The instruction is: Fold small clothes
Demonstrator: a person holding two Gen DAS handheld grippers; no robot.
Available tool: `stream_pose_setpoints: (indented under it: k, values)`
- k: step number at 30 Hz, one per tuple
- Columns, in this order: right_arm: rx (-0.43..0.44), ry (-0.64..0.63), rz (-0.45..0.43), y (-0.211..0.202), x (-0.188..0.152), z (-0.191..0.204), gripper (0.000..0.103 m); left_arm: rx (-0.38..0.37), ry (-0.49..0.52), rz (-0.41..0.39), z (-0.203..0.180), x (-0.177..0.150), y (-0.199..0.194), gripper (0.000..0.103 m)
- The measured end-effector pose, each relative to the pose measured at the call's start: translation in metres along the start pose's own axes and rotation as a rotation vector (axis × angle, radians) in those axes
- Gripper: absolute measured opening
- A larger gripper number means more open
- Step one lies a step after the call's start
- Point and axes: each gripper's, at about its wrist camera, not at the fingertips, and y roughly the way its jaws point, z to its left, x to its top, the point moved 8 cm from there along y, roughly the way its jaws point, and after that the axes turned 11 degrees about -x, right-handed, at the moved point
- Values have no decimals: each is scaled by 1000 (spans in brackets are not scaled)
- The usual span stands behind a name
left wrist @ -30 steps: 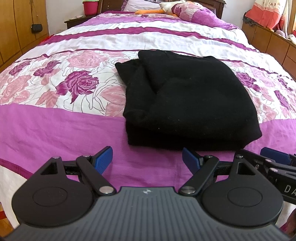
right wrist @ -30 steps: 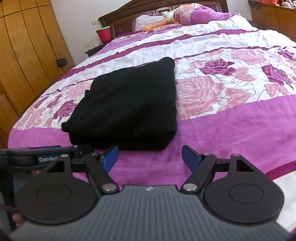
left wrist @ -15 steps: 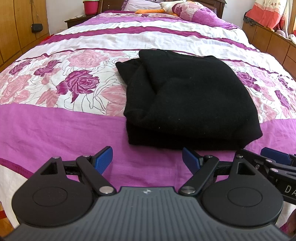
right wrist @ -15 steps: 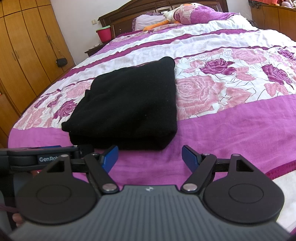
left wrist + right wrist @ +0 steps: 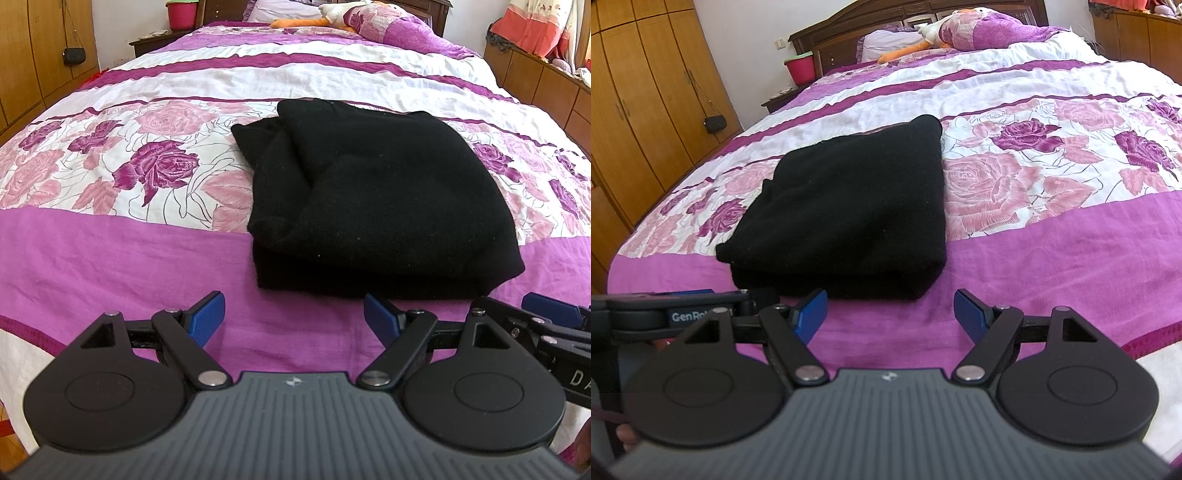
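The black garment (image 5: 384,199) lies folded in a thick rectangle on the bed (image 5: 110,258), across the flowered band and the purple band, near the foot edge. The fold looks nearly finished; a good last step would be to press the loose left layers flat. The left gripper (image 5: 294,312) and the right gripper (image 5: 890,308) hover just before its near edge, fingers wide and holding nothing. Much free bedspread lies on both sides; the foot edge is close behind.
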Motion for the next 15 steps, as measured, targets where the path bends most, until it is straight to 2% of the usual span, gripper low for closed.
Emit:
stream_pose_setpoints:
  k: [15]
  values:
    - [3, -5, -2, -1, 2, 2, 77, 6, 8, 6, 0, 1, 1, 86]
